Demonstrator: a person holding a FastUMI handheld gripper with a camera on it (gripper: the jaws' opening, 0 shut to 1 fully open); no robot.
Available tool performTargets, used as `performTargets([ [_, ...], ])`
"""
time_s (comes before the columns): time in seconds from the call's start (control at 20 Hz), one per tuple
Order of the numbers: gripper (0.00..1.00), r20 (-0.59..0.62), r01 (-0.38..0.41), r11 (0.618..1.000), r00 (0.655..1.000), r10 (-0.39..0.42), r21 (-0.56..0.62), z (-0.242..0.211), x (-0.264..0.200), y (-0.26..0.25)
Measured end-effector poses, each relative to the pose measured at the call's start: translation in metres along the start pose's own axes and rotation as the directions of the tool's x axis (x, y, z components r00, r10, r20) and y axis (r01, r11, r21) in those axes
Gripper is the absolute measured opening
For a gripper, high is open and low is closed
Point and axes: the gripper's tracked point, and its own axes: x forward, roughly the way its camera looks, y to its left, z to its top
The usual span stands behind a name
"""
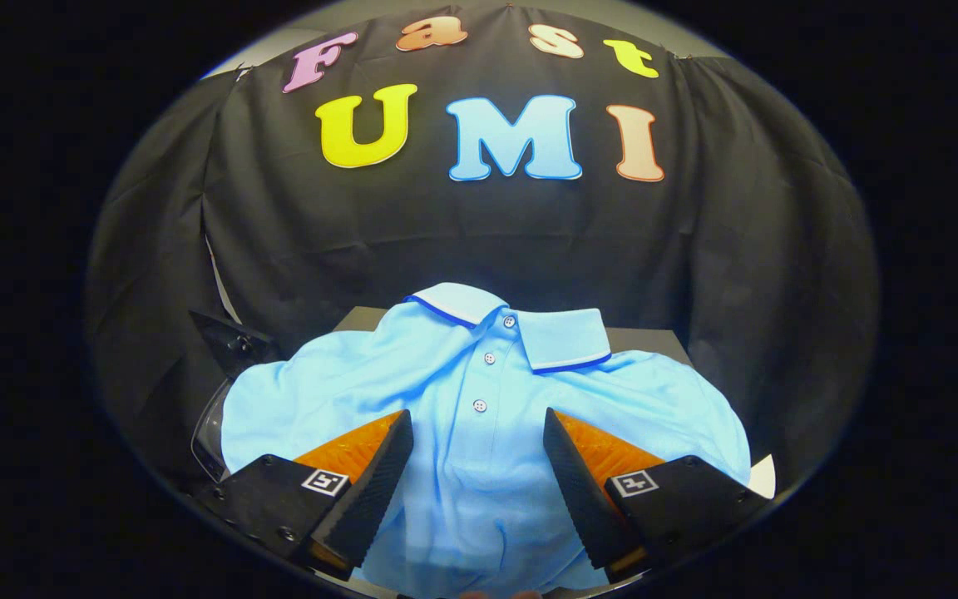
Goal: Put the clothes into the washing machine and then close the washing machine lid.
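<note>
A dark, flat surface (pixel 645 337) shows as a strip behind the shirt, its far edge meeting the booth's black cloth wall (pixel 745 249), which hangs in soft folds and creases all round. At the upper corners a paler, plain room wall (pixel 279 46) peeks above the cloth.

The shirt (pixel 412 374) is a light blue polo of fine knit weave, spread front-up over the surface and hiding most of it. Its collar (pixel 562 337) lies folded open, edged with a thin dark blue line, and small round buttons run down the placket. The fabric lies in gentle wrinkles, rounded at the shoulders.

To the left of the shirt, a dark angular part (pixel 234 341) and a curved, glossy rim (pixel 206 433) stick out from under it; what they belong to cannot be told.

The claw (pixel 477 433) is spread wide, its wedge-shaped fingers (pixel 375 482) ribbed on their inner faces, low over the shirt's front with the placket between them. They pinch nothing.
</note>
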Motion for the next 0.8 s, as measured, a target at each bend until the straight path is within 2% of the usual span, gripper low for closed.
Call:
performTargets([
  [0.15, 0.99, -0.042, -0.007, 1.0, 0.999, 0.007, -0.01, -0.0117, 0.0069, 0.0005],
  [0.55, 0.99, -0.065, -0.036, 0.999, 0.997, 0.034, -0.018, -0.0102, 0.0093, 0.0017],
  [0.7, 1.0, -0.039, -0.047, 0.998, 0.998, 0.045, -0.038, -0.0086, 0.0107, 0.0037],
  [0.8, 0.93, -0.014, -0.064, 0.997, 0.998, 0.063, -0.048, -0.0071, 0.0115, 0.0085],
])
